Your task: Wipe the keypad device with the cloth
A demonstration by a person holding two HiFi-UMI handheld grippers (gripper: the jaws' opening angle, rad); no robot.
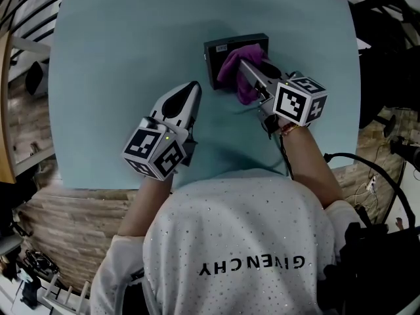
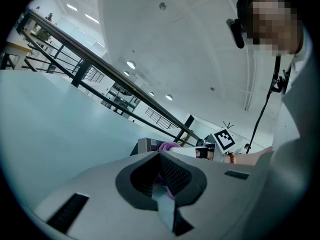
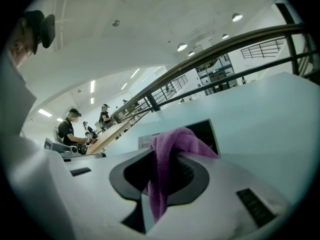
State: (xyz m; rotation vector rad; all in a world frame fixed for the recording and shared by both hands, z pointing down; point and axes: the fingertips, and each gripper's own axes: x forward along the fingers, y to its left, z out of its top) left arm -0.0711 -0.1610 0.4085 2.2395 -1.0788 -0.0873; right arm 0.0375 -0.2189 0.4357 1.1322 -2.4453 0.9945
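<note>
Ahead at twelve o'clock, right gripper [image 1: 241, 64] clamps cloth [image 1: 231, 71] against keypad device [image 1: 223, 47]. Left gripper [image 1: 190, 88], jaws together and empty, sits at its seven o'clock.

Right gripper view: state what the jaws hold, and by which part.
Right gripper clamps the purple cloth at a bunched fold, ends trailing either side.

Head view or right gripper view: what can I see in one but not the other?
Only the head view shows the left gripper, off to the side on the pale blue table, and the person's white shirt. Only the right gripper view shows people sitting far away and ceiling lights. Both show the right gripper pinching the purple fluffy cloth over the black keypad device.
</note>
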